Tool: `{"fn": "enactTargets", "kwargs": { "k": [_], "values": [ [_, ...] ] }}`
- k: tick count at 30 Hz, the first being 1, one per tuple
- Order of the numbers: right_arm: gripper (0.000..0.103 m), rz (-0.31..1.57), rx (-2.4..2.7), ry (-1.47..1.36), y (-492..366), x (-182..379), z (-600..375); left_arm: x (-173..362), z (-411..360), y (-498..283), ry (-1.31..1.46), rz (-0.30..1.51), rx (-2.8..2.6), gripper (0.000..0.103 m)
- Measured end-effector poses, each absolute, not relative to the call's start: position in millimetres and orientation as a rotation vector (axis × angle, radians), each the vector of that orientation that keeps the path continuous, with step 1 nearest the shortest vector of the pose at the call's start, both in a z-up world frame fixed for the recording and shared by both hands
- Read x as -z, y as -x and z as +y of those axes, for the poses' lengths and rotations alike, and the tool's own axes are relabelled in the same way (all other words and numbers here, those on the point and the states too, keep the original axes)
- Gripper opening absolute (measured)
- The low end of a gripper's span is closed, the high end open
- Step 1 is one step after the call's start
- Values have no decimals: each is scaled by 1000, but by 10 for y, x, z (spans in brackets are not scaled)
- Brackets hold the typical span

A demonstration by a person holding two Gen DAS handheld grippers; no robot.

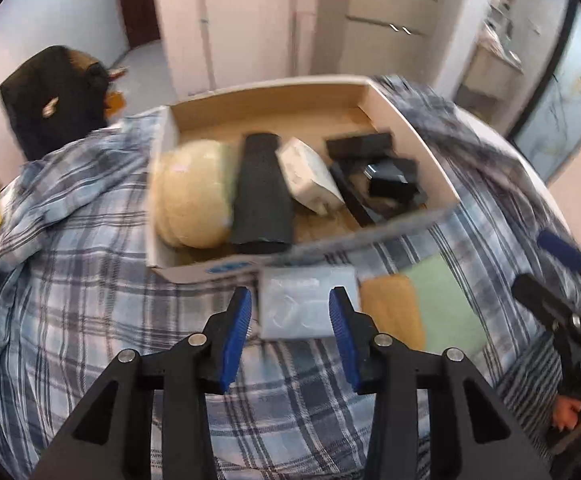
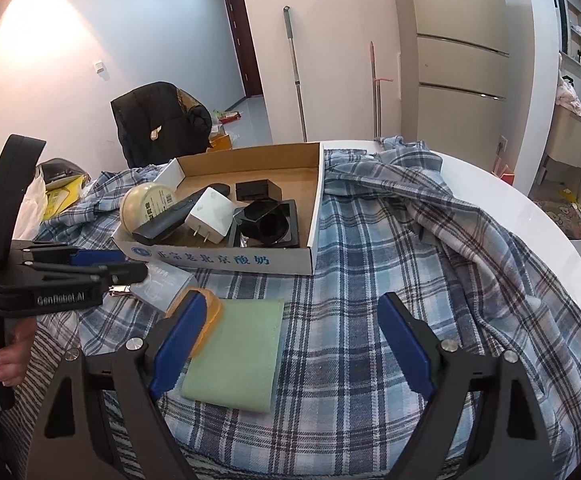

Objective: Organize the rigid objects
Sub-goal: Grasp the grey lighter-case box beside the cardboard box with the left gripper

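Our left claw [image 1: 289,330] hangs half open over a clear plastic packet [image 1: 306,304] on the plaid cloth [image 1: 90,280], blue pads either side of it, not pressing; our right claw [image 2: 290,344] gapes wide and empty above a green pad [image 2: 238,352]; the cardboard box [image 2: 226,258] on the bench [image 2: 530,216] holds a white charger [image 2: 210,216], a black remote [image 1: 260,196] and a cream tub [image 2: 146,206].

A lived-in home: a fridge [image 2: 460,68] and mop [image 2: 296,76] stand against the wall beyond the table's [image 2: 510,200] far edge, a jacket-draped chair [image 2: 158,124] nearby.
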State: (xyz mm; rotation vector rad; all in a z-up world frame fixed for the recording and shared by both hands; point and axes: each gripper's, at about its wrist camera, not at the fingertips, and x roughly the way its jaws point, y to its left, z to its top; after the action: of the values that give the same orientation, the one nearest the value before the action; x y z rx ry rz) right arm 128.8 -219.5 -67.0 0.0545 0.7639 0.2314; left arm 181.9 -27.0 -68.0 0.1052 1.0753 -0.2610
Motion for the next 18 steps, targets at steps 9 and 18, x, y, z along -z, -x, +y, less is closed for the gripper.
{"fn": "enactTargets", "kwargs": {
  "k": [9, 18],
  "values": [
    [86, 775, -230, -67, -1304, 682, -2215, 796, -324, -1875, -131, 1114, 248, 70],
    [86, 801, -242, -54, -1328, 735, -2176, 870, -421, -1901, -171, 1110, 233, 70]
  ]
}}
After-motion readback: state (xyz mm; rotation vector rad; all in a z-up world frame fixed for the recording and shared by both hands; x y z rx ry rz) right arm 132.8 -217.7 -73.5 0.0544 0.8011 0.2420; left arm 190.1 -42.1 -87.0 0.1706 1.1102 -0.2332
